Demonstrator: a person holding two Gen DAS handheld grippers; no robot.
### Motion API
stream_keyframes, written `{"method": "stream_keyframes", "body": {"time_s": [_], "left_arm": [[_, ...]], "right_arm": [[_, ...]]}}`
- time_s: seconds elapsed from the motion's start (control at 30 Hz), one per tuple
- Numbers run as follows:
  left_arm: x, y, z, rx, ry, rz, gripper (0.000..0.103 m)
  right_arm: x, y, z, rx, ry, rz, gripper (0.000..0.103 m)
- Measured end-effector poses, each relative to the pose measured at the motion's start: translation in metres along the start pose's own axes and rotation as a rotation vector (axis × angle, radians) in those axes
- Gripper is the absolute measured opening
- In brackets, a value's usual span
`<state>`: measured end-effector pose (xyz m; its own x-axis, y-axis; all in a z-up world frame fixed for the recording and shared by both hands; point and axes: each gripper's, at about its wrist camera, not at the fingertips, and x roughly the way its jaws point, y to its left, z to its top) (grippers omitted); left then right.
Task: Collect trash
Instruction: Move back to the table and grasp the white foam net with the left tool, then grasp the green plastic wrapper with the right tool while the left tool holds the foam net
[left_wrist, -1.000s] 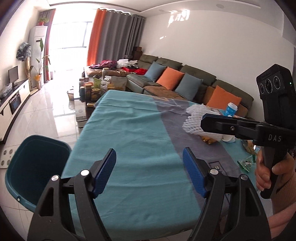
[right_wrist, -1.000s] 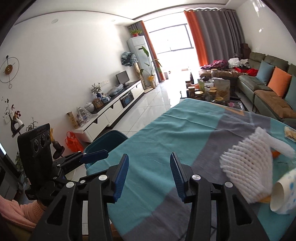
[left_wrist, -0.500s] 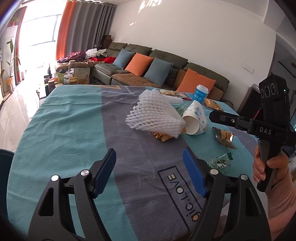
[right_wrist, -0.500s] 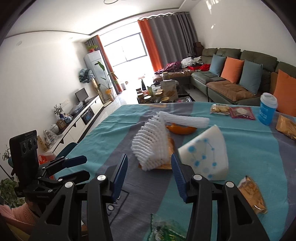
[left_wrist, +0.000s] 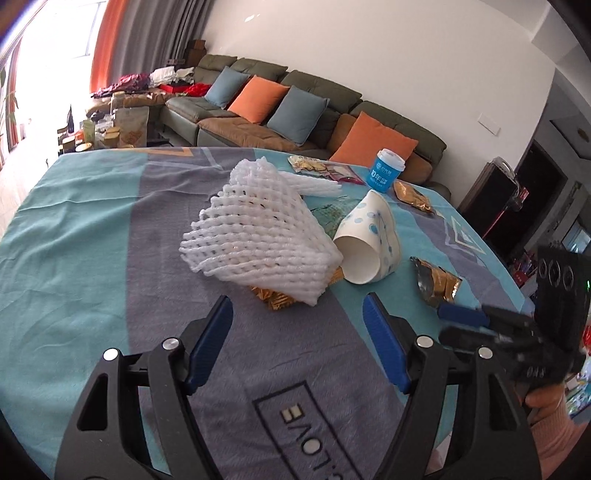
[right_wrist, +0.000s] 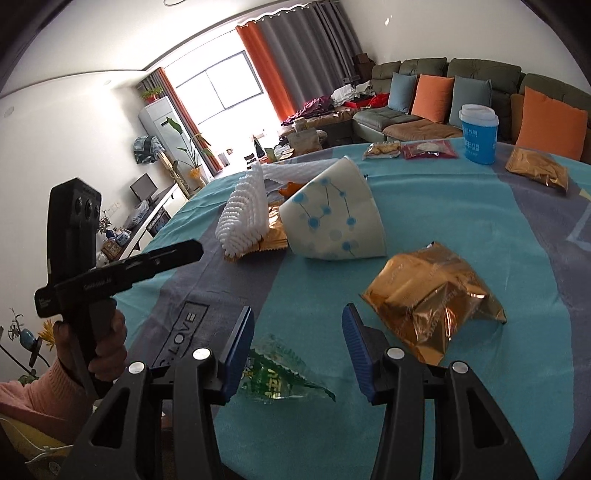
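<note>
Trash: foam net (left_wrist: 258, 236), paper cup (left_wrist: 369, 243), gold wrapper (right_wrist: 432, 299) and green wrapper (right_wrist: 280, 380) lie on the worktop (left_wrist: 92, 229); nothing collected yet
Left gripper (left_wrist: 297, 343): jaws wide, closing, empty; foam net just ahead
Right gripper (right_wrist: 297, 350): jaws half apart, empty; green wrapper just below them
Risk: flat wrapper may slip the pads; jaws could pinch the cloth; springy net may nudge the cup into rolling

left gripper (left_wrist: 297, 317) tilts downward toward 12 o'clock, jaws closing on nothing; right gripper (right_wrist: 297, 325) likewise tilted down, jaws parted, empty.
</note>
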<state>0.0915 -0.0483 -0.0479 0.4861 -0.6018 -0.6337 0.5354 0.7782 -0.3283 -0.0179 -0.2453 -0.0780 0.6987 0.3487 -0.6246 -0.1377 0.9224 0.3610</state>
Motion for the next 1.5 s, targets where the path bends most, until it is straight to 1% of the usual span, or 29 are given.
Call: {"method": "stream_keyframes", "body": {"time_s": [0.07, 0.17, 0.23, 0.3, 0.33, 0.4, 0.47, 0.67, 0.73, 0.9, 1.0, 1.1, 1.13, 1.2, 1.23, 1.27, 1.3, 1.37, 1.43, 1.5], "left_arm": [[0.008, 0.001, 0.006, -0.013, 0.012, -0.001, 0.068], [0.020, 0.001, 0.013, -0.024, 0.030, 0.005, 0.064], [0.026, 0.002, 0.016, -0.037, 0.043, 0.004, 0.061], [0.031, 0.004, 0.018, -0.049, 0.055, 0.008, 0.056], [0.032, 0.005, 0.019, -0.053, 0.058, 0.006, 0.054], [0.037, 0.008, 0.019, -0.063, 0.070, 0.003, 0.040], [0.040, 0.010, 0.018, -0.068, 0.081, -0.003, 0.033], [0.041, 0.012, 0.016, -0.067, 0.079, -0.003, 0.020], [0.039, 0.010, 0.016, -0.052, 0.066, 0.015, 0.019], [0.031, 0.006, 0.014, -0.024, 0.041, 0.031, 0.016], [0.022, 0.005, 0.013, -0.006, 0.022, 0.046, 0.015], [0.009, 0.006, 0.011, 0.012, 0.000, 0.059, 0.015], [0.004, 0.007, 0.010, 0.017, -0.008, 0.067, 0.015], [-0.005, 0.009, 0.007, 0.024, -0.018, 0.076, 0.015], [-0.009, 0.011, 0.005, 0.024, -0.021, 0.082, 0.015], [-0.014, 0.012, 0.004, 0.026, -0.025, 0.088, 0.015], [-0.019, 0.013, 0.002, 0.028, -0.029, 0.091, 0.015], [-0.028, 0.016, -0.003, 0.035, -0.035, 0.107, 0.015], [-0.039, 0.020, -0.009, 0.045, -0.039, 0.124, 0.015], [-0.049, 0.025, -0.015, 0.050, -0.040, 0.134, 0.015]], "right_arm": [[0.001, -0.004, -0.005, 0.003, 0.012, 0.006, 0.047], [0.002, -0.007, -0.008, 0.016, 0.018, 0.024, 0.047], [-0.001, -0.009, -0.011, 0.023, 0.012, 0.044, 0.047], [-0.005, -0.010, -0.012, 0.029, 0.004, 0.056, 0.048], [-0.006, -0.011, -0.011, 0.031, 0.000, 0.062, 0.050], [-0.009, -0.011, -0.011, 0.030, -0.008, 0.074, 0.054], [-0.012, -0.010, -0.011, 0.020, -0.010, 0.082, 0.055], [-0.012, -0.005, -0.013, 0.003, 0.015, 0.102, 0.055], [-0.012, -0.003, -0.014, -0.004, 0.026, 0.118, 0.055], [-0.016, -0.007, -0.016, 0.007, 0.028, 0.137, 0.056], [-0.019, -0.006, -0.017, 0.005, 0.031, 0.143, 0.056], [-0.016, -0.004, -0.021, -0.010, 0.056, 0.137, 0.056], [-0.015, -0.002, -0.021, -0.012, 0.063, 0.138, 0.054], [-0.013, 0.000, -0.022, -0.021, 0.071, 0.141, 0.041], [-0.011, 0.001, -0.023, -0.019, 0.075, 0.150, 0.033], [-0.010, 0.001, -0.023, -0.017, 0.075, 0.150, 0.031], [-0.009, 0.001, -0.022, -0.015, 0.076, 0.148, 0.027], [-0.007, 0.001, -0.022, -0.010, 0.080, 0.148, 0.013], [-0.005, 0.002, -0.022, -0.012, 0.083, 0.147, 0.009], [-0.004, 0.005, -0.021, -0.015, 0.076, 0.148, 0.007]]}}
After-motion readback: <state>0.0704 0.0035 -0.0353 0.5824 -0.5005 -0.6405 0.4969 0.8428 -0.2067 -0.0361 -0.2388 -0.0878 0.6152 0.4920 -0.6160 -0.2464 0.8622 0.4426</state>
